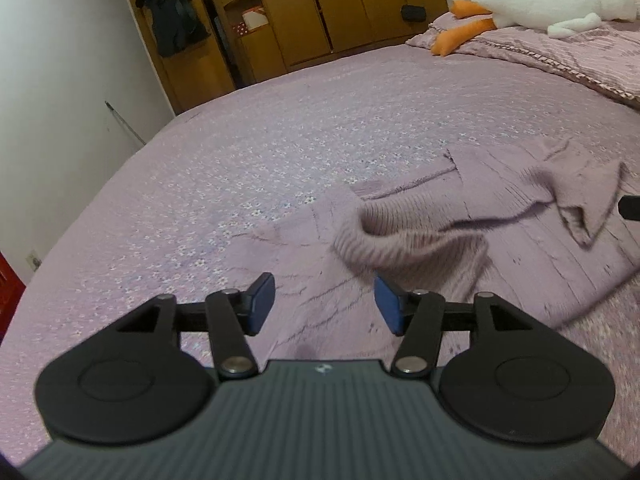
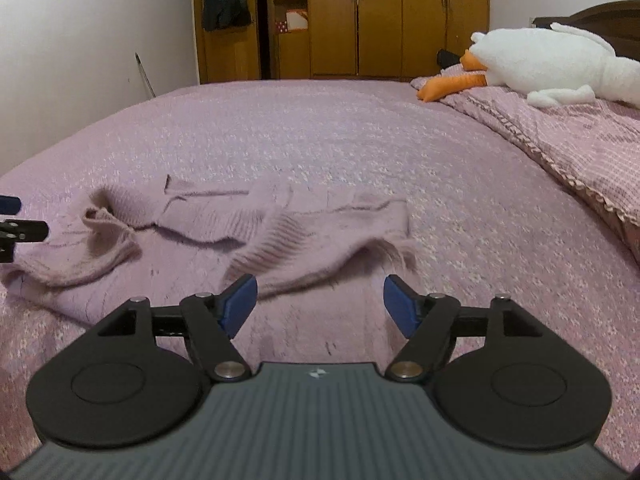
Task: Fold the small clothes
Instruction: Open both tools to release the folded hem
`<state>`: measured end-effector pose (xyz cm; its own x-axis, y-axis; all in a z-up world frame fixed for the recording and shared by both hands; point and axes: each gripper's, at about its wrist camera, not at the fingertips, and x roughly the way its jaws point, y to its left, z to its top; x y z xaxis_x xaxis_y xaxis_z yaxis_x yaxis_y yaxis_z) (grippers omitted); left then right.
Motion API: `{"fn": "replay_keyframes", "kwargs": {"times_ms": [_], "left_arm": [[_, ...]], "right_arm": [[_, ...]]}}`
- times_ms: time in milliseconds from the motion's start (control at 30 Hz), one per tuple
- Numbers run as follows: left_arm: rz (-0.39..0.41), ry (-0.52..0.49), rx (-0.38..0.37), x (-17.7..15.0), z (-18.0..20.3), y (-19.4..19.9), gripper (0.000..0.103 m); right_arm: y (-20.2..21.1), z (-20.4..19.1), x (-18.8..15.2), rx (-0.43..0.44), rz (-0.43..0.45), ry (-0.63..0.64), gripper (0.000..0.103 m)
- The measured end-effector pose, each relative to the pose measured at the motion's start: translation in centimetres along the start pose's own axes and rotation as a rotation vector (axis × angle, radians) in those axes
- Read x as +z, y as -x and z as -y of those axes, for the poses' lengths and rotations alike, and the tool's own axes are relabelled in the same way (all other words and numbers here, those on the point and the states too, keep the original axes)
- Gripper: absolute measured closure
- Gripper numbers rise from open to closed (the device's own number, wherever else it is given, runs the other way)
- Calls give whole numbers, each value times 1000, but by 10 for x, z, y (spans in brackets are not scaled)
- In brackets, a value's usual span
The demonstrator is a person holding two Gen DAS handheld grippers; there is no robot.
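A small mauve knitted sweater (image 1: 460, 216) lies rumpled on the bed, its ribbed hem and sleeves bunched up; it also shows in the right wrist view (image 2: 256, 232). My left gripper (image 1: 325, 305) is open and empty, hovering just above the sweater's near left part, with a ribbed fold beside its right finger. My right gripper (image 2: 320, 302) is open and empty, low over the sweater's near edge. The left gripper's tip shows at the left edge of the right wrist view (image 2: 12, 216); the right gripper's tip shows at the right edge of the left wrist view (image 1: 630, 207).
The bed (image 2: 320, 128) has a mauve flowered cover. A folded pink quilt (image 2: 580, 140) lies at the right with a white plush goose (image 2: 560, 64) on it. Wooden wardrobes (image 2: 380, 16) stand behind the bed, a white wall (image 1: 60, 80) on the left.
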<state>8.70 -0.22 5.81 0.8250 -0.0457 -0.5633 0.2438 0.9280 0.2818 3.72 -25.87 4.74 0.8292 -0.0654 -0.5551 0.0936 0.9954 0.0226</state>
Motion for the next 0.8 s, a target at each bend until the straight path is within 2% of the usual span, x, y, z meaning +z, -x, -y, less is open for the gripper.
{"fn": "replay_keyframes", "kwargs": {"times_ms": [200,367,433,567,800], "left_arm": [[10,-48,-25,-13,5,11,43],[8,-57,-59,-20,20,7,43],[5,-53,-79,-23,25,2,43],[-10,-70,-98,-25,38,-13,43],[-31,-46,-62,-24,47,-38,40]], "right_arm": [[-2,-11,-4,14,-11,111,27],[-4,-14,2,28,-12,116,27],[-9,-9,5,67,-38,67,27],[-23,6,6,172,-104,-128,27],[-41,1,5,185,-96,-222,19]]}}
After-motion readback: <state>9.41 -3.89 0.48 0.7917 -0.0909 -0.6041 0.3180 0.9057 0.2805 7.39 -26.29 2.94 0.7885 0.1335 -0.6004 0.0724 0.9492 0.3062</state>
